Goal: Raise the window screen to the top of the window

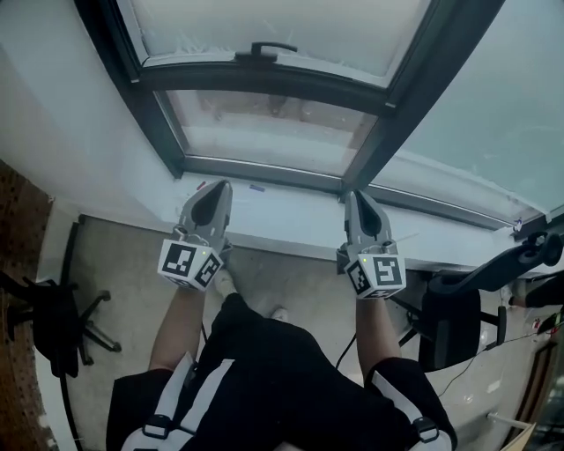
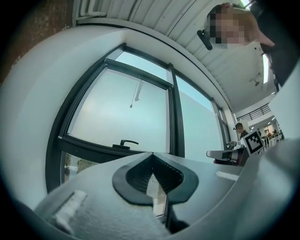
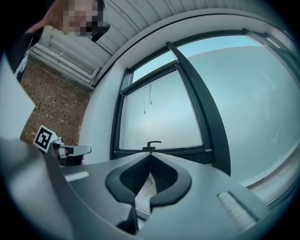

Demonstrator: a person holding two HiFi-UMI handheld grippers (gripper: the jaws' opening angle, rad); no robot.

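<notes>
A person stands at a window with a dark frame, seen from above, with a gripper in each hand. Both arms reach forward, side by side and well apart.

The left gripper points at the window's lower left corner. Its jaws are pressed together with nothing between them. The right gripper points at the foot of the frame's right upright. Its jaws are also closed tight and empty. Each gripper carries a marker cube, one on the left and one on the right. The tips of both sit over the white sill, short of the glass. Whether they touch the sill cannot be told.

The screen appears as a pale, milky panel that fills most of the window. Its lower edge is a dark crossbar with a black handle at its middle. The bar sits low in the window. Below it is a strip of clear glass with the outdoors beyond. Neither gripper touches the bar or the handle. A thin cord hangs down in front of the screen.

A black office chair stands on the floor to the person's left, near a brick wall. Another chair stands to the right.
</notes>
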